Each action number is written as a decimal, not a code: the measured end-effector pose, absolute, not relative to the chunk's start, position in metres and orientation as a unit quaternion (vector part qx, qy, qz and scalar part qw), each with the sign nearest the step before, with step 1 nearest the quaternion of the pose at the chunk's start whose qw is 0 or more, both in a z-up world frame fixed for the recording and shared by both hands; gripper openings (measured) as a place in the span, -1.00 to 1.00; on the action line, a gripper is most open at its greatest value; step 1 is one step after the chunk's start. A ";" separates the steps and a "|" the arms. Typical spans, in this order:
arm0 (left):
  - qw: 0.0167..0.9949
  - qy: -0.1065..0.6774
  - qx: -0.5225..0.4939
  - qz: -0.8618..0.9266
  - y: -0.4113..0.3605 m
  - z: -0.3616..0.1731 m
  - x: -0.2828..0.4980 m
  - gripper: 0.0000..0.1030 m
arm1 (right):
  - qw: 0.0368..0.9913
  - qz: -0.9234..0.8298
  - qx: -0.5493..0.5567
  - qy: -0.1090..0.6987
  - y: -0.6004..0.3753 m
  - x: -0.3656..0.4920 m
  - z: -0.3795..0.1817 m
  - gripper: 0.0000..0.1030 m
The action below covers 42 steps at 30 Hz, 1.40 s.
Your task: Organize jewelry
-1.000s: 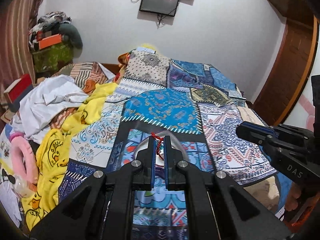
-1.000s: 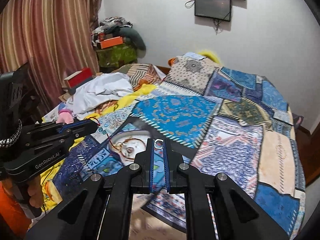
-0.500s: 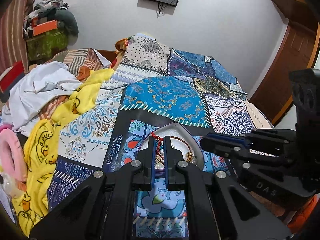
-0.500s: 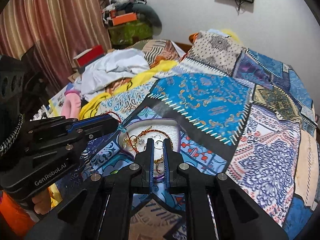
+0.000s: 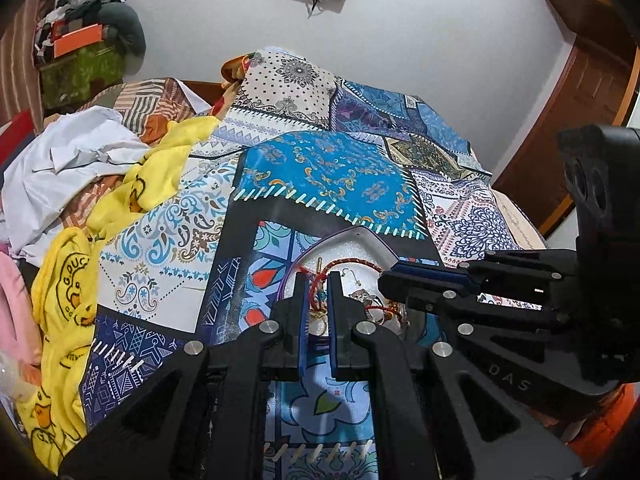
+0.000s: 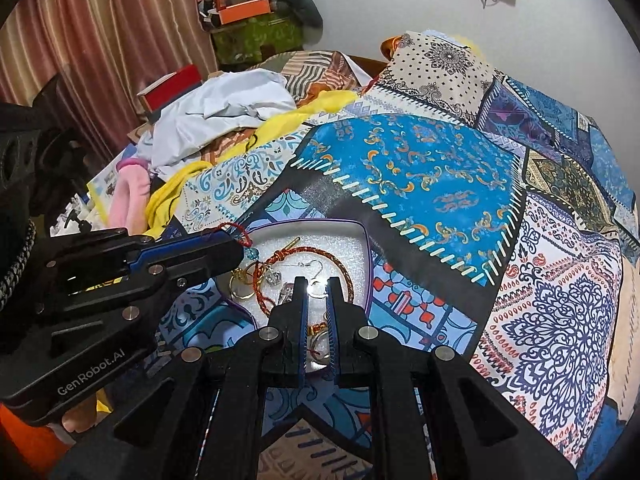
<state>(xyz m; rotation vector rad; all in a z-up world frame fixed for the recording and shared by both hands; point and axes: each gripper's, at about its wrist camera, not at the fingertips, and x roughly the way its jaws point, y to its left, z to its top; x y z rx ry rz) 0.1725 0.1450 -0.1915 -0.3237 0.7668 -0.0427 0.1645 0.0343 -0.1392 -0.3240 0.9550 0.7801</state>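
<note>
I hold a red thread bracelet with a blue bead point(image 6: 236, 236) pinched in my left gripper point(image 5: 318, 280) at the rim of the white heart-shaped foam-lined tray point(image 6: 320, 229). My right gripper point(image 6: 316, 286), pressed together and empty, hovers over the tray's tangled earrings and braided orange bangle point(image 6: 320, 258); sorting seems barely begun.

Our left claw point(image 5: 318, 280) points forward and downward, its jaws closed. Our right claw point(image 6: 317, 286) tilts down more steeply, its jaws also closed. In the left wrist view the right claw comes in from 3 o'clock; in the right wrist view the left comes in from 9 o'clock.
</note>
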 end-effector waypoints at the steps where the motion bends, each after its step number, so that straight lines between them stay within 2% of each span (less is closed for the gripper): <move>1: 0.915 0.371 -0.158 -0.019 0.146 -0.191 0.171 -0.90 | 0.805 0.363 -0.153 0.444 0.035 0.164 -0.139 -0.85; 10: 0.917 0.373 -0.145 -0.010 0.146 -0.181 0.164 -0.78 | 0.799 0.362 -0.145 0.457 0.034 0.169 -0.140 -0.85; 15: 0.920 0.366 -0.140 -0.004 0.144 -0.170 0.159 -0.77 | 0.804 0.362 -0.141 0.451 0.029 0.166 -0.133 -0.72; 19: 0.925 0.357 -0.132 0.001 0.139 -0.157 0.153 -0.77 | 0.810 0.363 -0.137 0.440 0.025 0.161 -0.124 -0.70; 25: 0.936 0.332 -0.118 0.005 0.128 -0.129 0.140 -0.77 | 0.827 0.359 -0.125 0.415 0.009 0.150 -0.100 -0.70; 31: 0.956 0.278 -0.093 0.013 0.109 -0.082 0.113 -0.76 | 0.858 0.351 -0.104 0.361 -0.016 0.130 -0.053 -0.70; 40: 0.986 0.155 -0.046 0.038 0.075 -0.010 0.043 -0.38 | 0.909 0.340 -0.058 0.233 -0.064 0.069 0.030 -0.70; 41: 0.988 0.143 -0.042 0.042 0.072 -0.004 0.035 -0.32 | 0.912 0.341 -0.054 0.223 -0.068 0.062 0.036 -0.68; 42: 0.989 0.135 -0.039 0.045 0.069 0.000 0.028 -0.23 | 0.914 0.342 -0.049 0.213 -0.071 0.056 0.041 -0.59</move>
